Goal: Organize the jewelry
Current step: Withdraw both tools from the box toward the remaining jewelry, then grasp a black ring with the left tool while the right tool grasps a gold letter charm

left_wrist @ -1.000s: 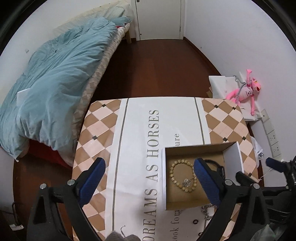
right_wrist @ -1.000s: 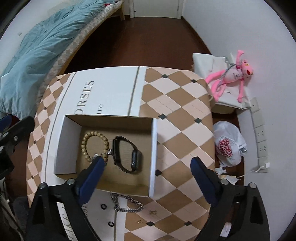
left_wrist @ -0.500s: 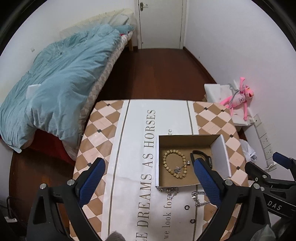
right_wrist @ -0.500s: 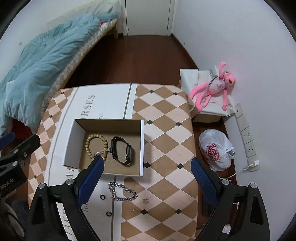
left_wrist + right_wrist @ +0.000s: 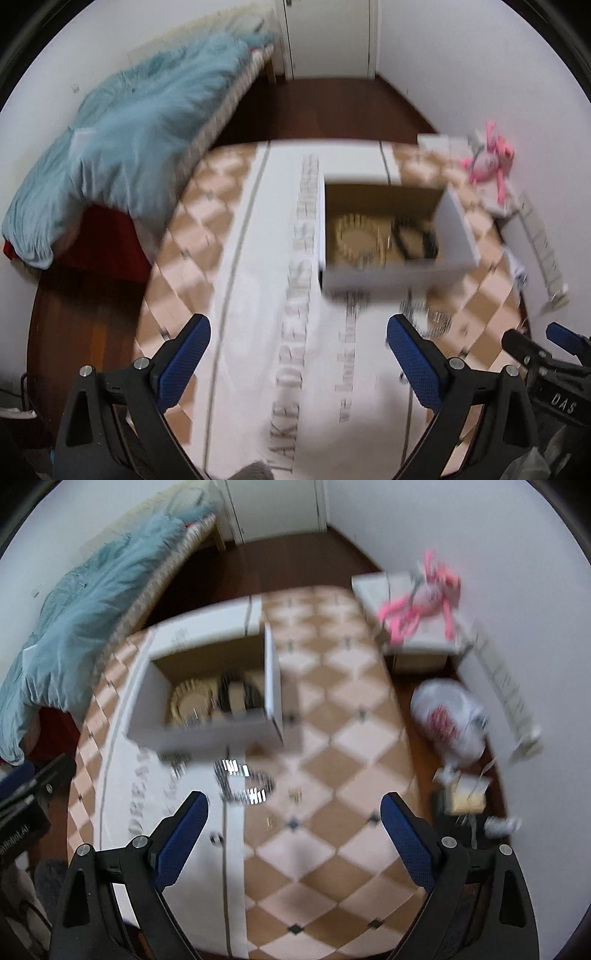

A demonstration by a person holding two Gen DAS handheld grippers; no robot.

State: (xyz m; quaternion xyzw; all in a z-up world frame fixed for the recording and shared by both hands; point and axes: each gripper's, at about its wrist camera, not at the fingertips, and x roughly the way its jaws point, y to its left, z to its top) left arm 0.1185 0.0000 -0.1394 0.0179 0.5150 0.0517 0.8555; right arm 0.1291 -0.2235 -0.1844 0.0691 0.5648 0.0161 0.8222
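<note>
A small bedroom is surrounding the work: a bed (image 5: 147,147) under a rumpled blue quilt is running along one wall, a white door is closing off the far end, and a pink plush toy (image 5: 424,594) is lying on a low box by the other wall. In the middle a counter (image 5: 351,738) is wearing a cloth of tan and cream diamonds with a white lettered band. Both views are smearing with motion, so fine detail is escaping me.

The right claw (image 5: 293,834) is hovering over the near edge of the counter with its blue pads spread wide and nothing between them. The left claw (image 5: 297,358) is hanging over the white band, likewise spread and empty.

Just beyond the right claw a silver chain (image 5: 243,781) is lying loose on the cloth, close in front of the near wall of the cardboard box (image 5: 207,734). A few tiny dark or glinting bits are scattered near it, too blurred to name. Inside the box a beaded bracelet (image 5: 190,701) and a dark watch (image 5: 236,692) are sitting side by side on the floor of the box.

The chain is looking like the next piece to tidy. I am judging it light, limp and slippery; it will be sagging and swinging once lifted. Pinching a bunched section flat against the cloth looks safer than a single link.
</note>
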